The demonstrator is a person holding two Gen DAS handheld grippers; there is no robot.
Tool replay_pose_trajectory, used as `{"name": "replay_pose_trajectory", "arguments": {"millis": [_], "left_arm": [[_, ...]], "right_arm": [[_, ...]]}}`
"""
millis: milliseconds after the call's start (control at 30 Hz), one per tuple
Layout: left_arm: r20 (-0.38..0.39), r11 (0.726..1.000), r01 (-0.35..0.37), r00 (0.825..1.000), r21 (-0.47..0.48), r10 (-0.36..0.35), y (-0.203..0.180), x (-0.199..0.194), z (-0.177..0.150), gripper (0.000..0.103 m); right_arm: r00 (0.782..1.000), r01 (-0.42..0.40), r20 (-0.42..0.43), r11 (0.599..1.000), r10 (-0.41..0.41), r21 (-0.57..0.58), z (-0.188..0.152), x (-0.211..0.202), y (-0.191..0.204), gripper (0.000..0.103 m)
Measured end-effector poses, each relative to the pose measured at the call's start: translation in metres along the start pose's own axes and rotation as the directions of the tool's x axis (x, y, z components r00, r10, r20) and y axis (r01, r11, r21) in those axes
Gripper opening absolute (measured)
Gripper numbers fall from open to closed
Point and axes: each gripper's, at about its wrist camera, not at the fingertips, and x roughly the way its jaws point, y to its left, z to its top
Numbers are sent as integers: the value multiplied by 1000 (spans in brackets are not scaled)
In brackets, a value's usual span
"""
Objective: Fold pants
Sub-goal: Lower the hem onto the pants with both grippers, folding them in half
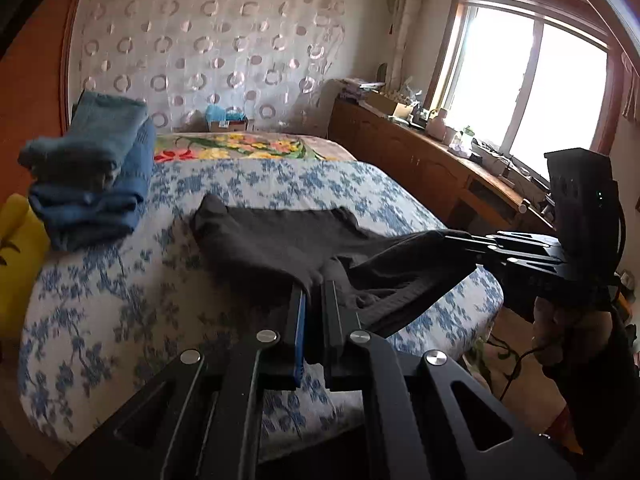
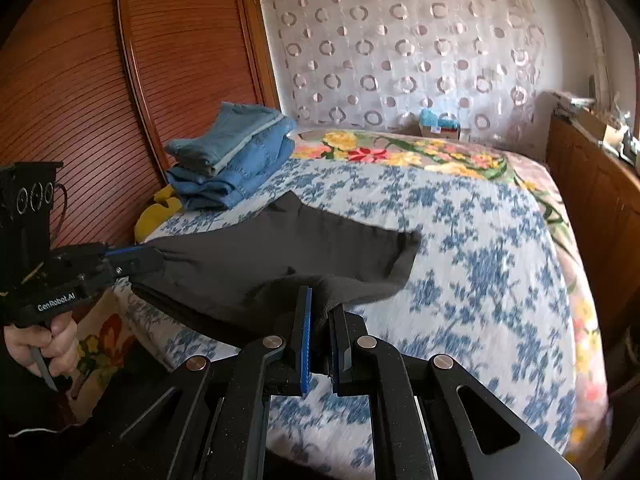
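Dark grey pants (image 1: pixel 280 240) lie across the near part of the bed, partly lifted at the near edge; they also show in the right wrist view (image 2: pixel 288 248). My left gripper (image 1: pixel 314 284) is shut on the near edge of the pants. My right gripper (image 2: pixel 320 304) is shut on another part of that edge. In the left wrist view the right gripper (image 1: pixel 460 236) comes in from the right with cloth pinched. In the right wrist view the left gripper (image 2: pixel 156 258) holds the cloth at the left.
The bed (image 1: pixel 100 300) has a blue-and-white floral cover. A stack of folded blue jeans (image 1: pixel 92 176) sits at its far left, also in the right wrist view (image 2: pixel 232 160). A yellow cushion (image 1: pixel 16 264) lies beside the stack. A wooden cabinet (image 1: pixel 420 160) runs along the right, a wooden wardrobe (image 2: pixel 80 100) along the left.
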Motion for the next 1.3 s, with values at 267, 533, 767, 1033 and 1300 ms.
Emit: {"name": "replay_pose_trajectory", "arguments": {"millis": [267, 533, 767, 1033, 1300], "left_arm": [[-20, 1000, -2, 1000, -8, 1, 0, 2, -12, 7], [-22, 1000, -7, 1000, 3, 7, -6, -3, -18, 7], [-14, 1000, -4, 1000, 23, 4, -17, -11, -19, 7], [-13, 1000, 19, 1000, 20, -18, -23, -23, -24, 7], [-6, 999, 36, 999, 9, -36, -19, -19, -23, 7]], "right_arm": [[1000, 1, -17, 1000, -1, 6, -12, 7, 1, 7], [1000, -7, -19, 1000, 7, 11, -19, 4, 1, 7], [1000, -14, -15, 1000, 14, 20, -26, -2, 0, 7], [1000, -15, -12, 1000, 15, 7, -35, -13, 5, 7], [1000, -26, -1, 1000, 26, 8, -35, -17, 4, 7]]}}
